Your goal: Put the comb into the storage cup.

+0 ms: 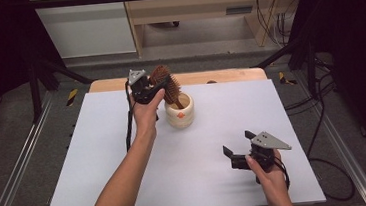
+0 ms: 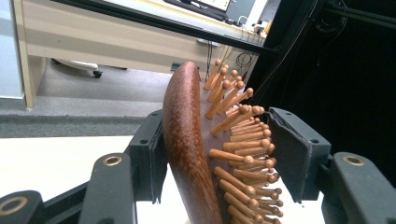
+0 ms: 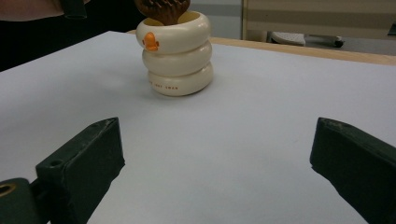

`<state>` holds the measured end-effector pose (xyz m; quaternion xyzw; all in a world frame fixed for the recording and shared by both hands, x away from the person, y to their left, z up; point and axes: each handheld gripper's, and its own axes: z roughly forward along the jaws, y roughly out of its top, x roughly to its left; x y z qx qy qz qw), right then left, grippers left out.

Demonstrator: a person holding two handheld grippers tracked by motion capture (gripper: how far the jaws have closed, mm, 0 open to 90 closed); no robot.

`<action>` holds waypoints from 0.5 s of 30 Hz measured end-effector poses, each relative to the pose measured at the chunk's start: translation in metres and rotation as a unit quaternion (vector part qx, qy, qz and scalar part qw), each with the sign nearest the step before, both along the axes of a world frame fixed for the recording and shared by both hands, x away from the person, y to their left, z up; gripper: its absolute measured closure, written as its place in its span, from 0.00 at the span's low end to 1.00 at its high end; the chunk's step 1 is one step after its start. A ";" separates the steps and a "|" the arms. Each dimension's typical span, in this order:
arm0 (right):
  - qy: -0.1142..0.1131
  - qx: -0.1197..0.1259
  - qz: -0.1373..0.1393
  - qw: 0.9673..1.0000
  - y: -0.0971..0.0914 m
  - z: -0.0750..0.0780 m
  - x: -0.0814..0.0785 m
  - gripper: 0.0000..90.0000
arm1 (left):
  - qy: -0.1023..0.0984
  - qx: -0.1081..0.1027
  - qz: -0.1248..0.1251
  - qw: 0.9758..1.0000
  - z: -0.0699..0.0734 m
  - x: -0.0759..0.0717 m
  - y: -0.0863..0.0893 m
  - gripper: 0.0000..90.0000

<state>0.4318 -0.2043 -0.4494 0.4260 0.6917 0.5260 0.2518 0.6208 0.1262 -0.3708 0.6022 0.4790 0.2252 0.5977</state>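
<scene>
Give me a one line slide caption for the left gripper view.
Left gripper with its jaws around the head of a wooden hairbrush, bristles facing the right-hand pad, above the white table.

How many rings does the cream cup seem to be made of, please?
3. The cream cup is three stacked rings: the top ring carries an orange mark and surrounds the wooden hairbrush; the middle ring sits beneath; the bottom ring rests on the white table.
</scene>
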 end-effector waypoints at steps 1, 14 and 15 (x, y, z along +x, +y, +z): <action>0.000 0.000 0.000 1.000 0.000 0.000 0.000 0.04 | 0.000 0.000 0.000 1.000 0.000 0.000 0.000 0.46; 0.000 -0.001 0.000 1.000 0.000 0.000 0.000 0.04 | 0.003 -0.005 -0.002 1.000 -0.001 0.001 0.001 0.43; 0.000 -0.002 0.000 1.000 0.000 0.000 0.000 0.04 | 0.004 -0.007 -0.001 1.000 -0.001 0.002 0.002 0.43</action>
